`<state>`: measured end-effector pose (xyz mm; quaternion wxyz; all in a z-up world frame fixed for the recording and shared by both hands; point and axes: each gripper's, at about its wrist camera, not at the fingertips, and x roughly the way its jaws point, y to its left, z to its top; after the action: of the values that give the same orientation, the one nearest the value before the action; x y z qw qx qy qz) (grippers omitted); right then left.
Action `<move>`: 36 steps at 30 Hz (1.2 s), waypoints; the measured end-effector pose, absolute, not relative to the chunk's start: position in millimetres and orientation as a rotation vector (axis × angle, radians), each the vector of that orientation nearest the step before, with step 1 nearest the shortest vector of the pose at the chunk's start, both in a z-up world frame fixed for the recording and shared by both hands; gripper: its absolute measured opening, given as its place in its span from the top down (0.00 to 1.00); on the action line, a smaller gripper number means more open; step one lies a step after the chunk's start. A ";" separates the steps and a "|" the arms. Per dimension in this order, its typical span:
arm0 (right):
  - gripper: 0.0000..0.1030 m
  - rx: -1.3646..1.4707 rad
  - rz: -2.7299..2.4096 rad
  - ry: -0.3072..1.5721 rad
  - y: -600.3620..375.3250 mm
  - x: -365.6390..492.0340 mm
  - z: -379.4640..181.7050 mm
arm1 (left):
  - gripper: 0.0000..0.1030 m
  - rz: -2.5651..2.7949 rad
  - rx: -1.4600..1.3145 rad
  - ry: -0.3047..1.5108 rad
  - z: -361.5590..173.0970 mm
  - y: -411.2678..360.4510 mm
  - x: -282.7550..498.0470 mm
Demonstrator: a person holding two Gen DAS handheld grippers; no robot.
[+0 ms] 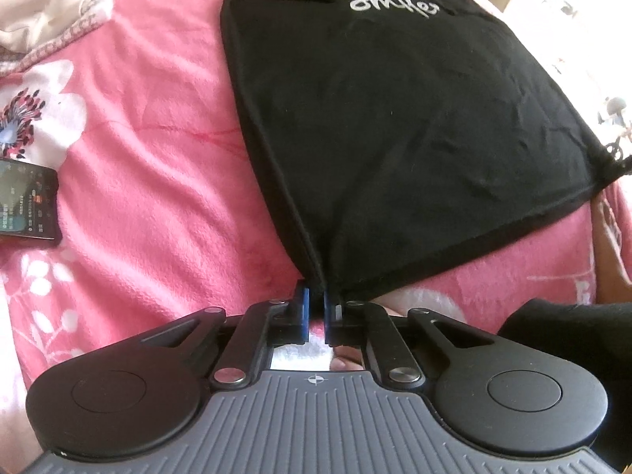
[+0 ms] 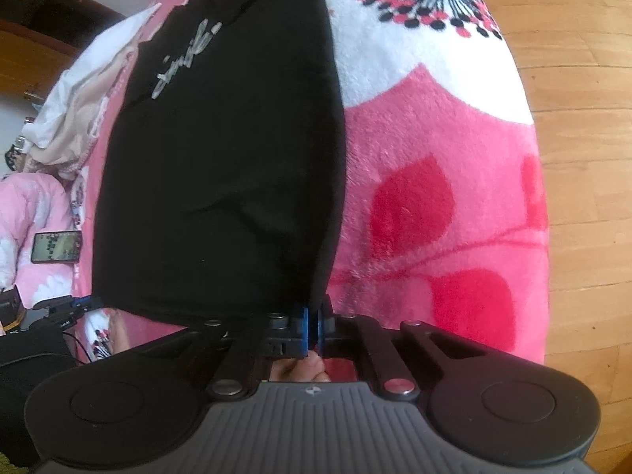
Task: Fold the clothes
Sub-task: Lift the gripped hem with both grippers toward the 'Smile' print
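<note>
A black shirt with silver script lettering lies spread on a pink flowered blanket. My left gripper is shut on the shirt's near left hem corner, and the cloth rises taut from its blue pads. In the right wrist view the same black shirt stretches away, and my right gripper is shut on its near right hem corner. The left gripper shows small at the shirt's other corner.
A phone with a lit screen lies on the blanket left of the shirt, also the phone in the right view. Beige and white clothes are heaped at the far left. A wooden floor lies beyond the blanket's right edge.
</note>
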<state>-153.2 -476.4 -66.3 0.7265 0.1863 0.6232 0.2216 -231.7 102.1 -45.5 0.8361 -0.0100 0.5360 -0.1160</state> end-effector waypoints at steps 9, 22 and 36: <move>0.97 0.418 0.533 1.279 -472.5 -138.4 -38.0 | 0.96 -0.223 -0.147 1.033 -13.8 120.2 -220.3; 0.97 0.318 0.619 1.096 -432.1 -54.3 28.8 | 0.96 -0.183 -0.286 0.838 30.7 136.0 -121.2; 0.97 0.406 0.465 0.926 -436.0 73.7 36.5 | 0.96 -0.078 -0.406 0.681 26.7 162.5 11.0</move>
<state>73.7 -436.0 36.5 0.8491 0.1928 0.4394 0.2206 11.0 162.5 26.7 0.9218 -0.1975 0.3314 -0.0379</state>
